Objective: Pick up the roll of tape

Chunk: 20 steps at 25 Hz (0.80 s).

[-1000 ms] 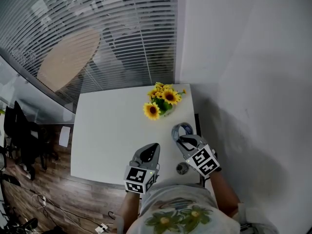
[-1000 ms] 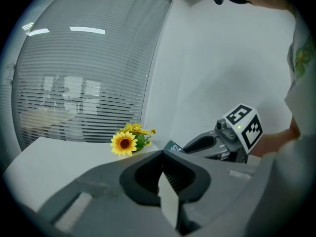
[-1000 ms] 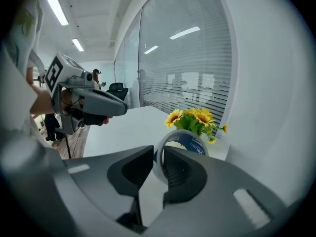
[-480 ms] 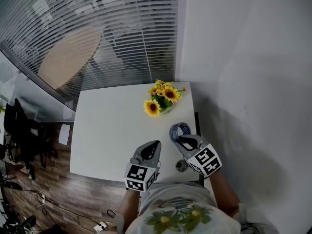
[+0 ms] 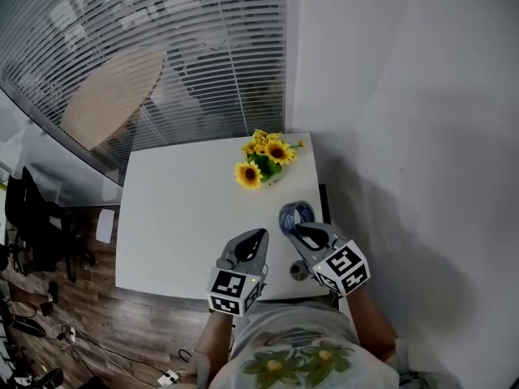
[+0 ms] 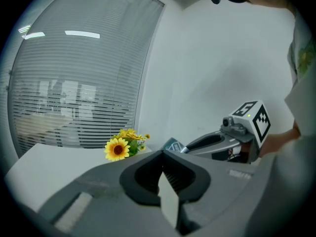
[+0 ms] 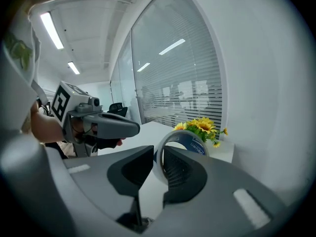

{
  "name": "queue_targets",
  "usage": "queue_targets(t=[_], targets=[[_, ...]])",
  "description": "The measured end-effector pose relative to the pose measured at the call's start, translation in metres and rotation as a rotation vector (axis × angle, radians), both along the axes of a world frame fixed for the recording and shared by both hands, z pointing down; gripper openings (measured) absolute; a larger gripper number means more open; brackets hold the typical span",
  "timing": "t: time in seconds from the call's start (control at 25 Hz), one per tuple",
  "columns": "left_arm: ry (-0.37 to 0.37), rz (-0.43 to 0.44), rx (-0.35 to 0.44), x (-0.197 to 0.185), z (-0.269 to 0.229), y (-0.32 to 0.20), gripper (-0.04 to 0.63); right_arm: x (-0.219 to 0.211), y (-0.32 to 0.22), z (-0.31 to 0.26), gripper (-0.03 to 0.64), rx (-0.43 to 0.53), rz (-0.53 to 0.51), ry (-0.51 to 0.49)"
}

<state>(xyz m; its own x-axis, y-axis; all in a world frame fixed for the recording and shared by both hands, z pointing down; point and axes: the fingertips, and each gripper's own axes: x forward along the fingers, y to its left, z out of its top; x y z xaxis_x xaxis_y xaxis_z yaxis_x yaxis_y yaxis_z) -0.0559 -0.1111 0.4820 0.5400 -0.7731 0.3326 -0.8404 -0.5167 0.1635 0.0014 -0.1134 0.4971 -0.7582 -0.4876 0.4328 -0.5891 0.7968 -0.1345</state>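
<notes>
Here, one tape roll [image 5: 295,215], one bouquet [image 5: 263,160].

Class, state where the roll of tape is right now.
Head view, right side: the roll of tape is clamped upright in the right gripper, nearer than the sunflowers.

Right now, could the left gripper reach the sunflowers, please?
Probably yes: only bare table lies between left gripper and sunflowers; the right gripper, holding the roll of tape, sits aside.

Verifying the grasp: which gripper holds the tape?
The right gripper, its jaws clamped on the wall of the tape; the left gripper is shut on nothing.
</notes>
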Motion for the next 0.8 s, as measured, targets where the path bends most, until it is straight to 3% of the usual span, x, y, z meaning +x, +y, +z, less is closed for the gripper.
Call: queue_targets(t=[0.8], targets=[[0.006,0.035,0.0,0.015,0.007,0.015,0.005,0.01,0.022,-0.029,0.057,-0.011,0.065,-0.169]])
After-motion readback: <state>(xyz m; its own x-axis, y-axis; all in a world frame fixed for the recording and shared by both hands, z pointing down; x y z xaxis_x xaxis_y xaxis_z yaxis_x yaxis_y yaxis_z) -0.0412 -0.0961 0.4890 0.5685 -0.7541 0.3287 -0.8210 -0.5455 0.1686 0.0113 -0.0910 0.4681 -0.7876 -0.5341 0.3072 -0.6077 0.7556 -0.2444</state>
